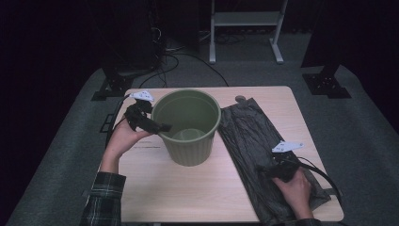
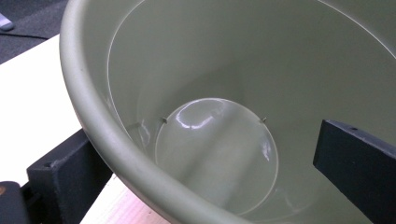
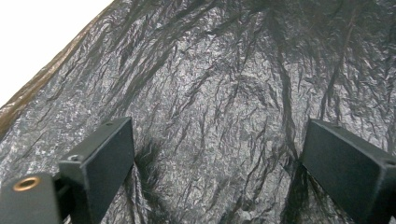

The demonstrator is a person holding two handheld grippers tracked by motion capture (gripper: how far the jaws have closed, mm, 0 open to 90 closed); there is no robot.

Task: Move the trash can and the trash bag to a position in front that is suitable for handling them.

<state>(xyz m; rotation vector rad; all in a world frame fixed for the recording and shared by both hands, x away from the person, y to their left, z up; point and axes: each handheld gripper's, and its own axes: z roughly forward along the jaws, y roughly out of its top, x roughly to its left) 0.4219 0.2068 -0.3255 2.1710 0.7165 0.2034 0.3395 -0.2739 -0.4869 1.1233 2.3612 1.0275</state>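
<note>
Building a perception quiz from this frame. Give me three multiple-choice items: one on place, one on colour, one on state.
1. Where does the crinkled black plastic bag lie?
A. inside the bin
B. flat on the table, on the bin's right
C. on the floor

2. What colour is the round ribbed plastic bin?
A. olive green
B. red
C. white

3. How does the left gripper stand?
A. open, astride the bin's rim
B. shut on the bag
C. lying on the table

Answers: 1 B, the high view shows it spread there. 2 A, both views show green. 3 A, one jaw inside, one outside.
</note>
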